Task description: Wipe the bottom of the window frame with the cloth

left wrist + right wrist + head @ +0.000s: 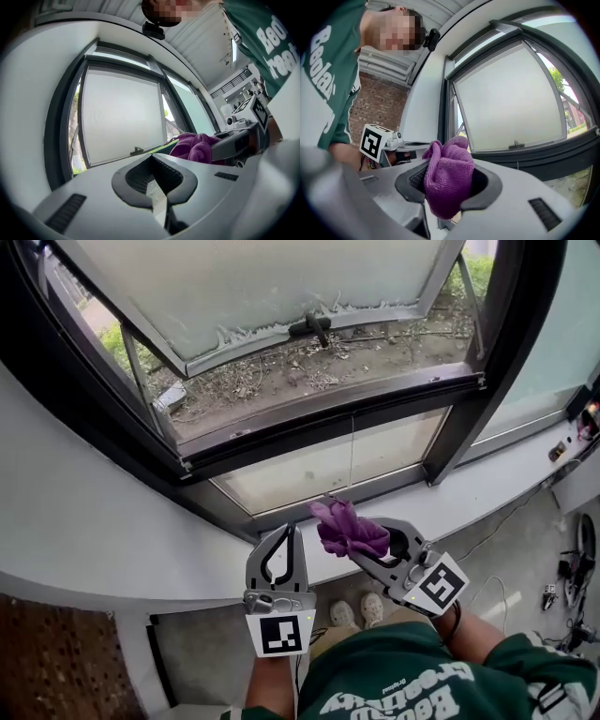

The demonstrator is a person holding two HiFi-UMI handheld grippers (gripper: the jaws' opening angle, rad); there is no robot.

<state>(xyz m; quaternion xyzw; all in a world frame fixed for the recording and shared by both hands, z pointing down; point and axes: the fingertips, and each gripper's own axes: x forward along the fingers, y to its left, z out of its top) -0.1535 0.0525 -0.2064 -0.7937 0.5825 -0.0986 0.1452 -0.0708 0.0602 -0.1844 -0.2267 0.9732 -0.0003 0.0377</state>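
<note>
A bunched purple cloth (349, 531) is clamped in my right gripper (359, 542), which hovers above the white sill in front of the window. The same cloth (449, 180) bulges out between that gripper's jaws (449, 187) in the right gripper view, and the cloth (194, 147) also shows from the left gripper view. My left gripper (285, 538) sits just to the left, shut with nothing in it, its tips (151, 161) meeting. The dark bottom window frame (337, 423) runs across ahead, above both grippers, with the top-hung sash (281, 296) swung outward.
A white sill (112, 531) curves along under the window. Frosted lower panes (309, 470) sit below the frame. Outside lies bare ground with dry twigs (309, 367). Cables and a plug lie at the far right (562, 451). The person's shoes (356, 612) show below.
</note>
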